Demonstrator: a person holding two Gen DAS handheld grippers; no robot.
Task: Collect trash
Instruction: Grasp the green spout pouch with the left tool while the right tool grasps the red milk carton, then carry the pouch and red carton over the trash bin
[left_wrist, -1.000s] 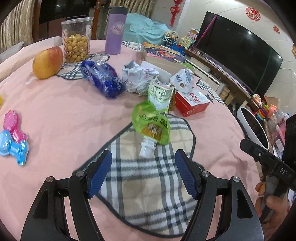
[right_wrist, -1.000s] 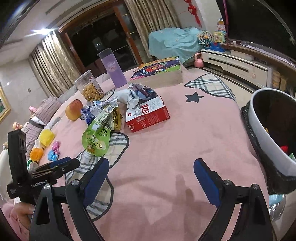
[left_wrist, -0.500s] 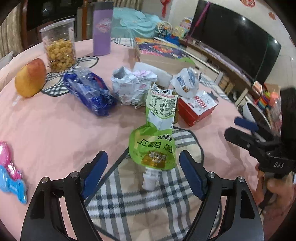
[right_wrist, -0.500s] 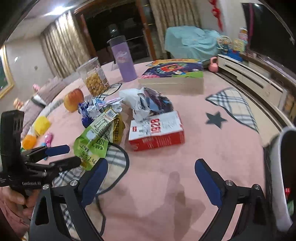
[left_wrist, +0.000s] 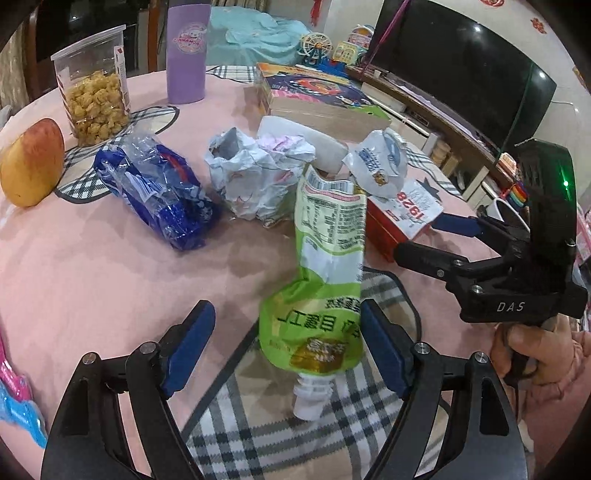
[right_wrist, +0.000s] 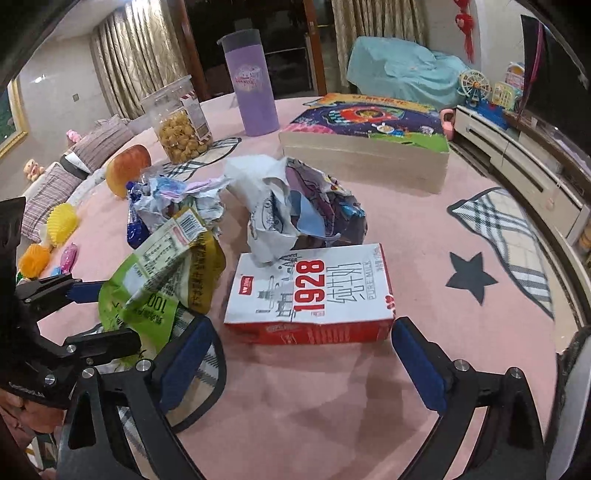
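Note:
A green spouted pouch (left_wrist: 317, 314) lies partly on a plaid mat, spout toward me. My left gripper (left_wrist: 286, 343) is open with the pouch's lower end between its blue pads; the right-hand pad is close to the pouch's edge. A red and white milk carton (right_wrist: 310, 291) lies flat on the pink tablecloth just ahead of my open right gripper (right_wrist: 303, 360), with nothing between its pads. Behind them lie a blue plastic wrapper (left_wrist: 162, 195), a crumpled white bag (left_wrist: 255, 177) and a white snack packet (left_wrist: 380, 166). The right gripper (left_wrist: 417, 240) also shows beside the carton (left_wrist: 402, 218).
At the back of the table stand a snack jar (left_wrist: 94, 99), a purple tumbler (left_wrist: 186, 51), a fruit (left_wrist: 31, 162) and a puzzle box (left_wrist: 317, 99). A bin's rim (right_wrist: 576, 387) is at the right edge. Small toys (right_wrist: 62, 221) lie at the left.
Both grippers have moved forward toward the trash. The pouch now lies between the left pads. The right view swung left from the bin onto the milk carton.

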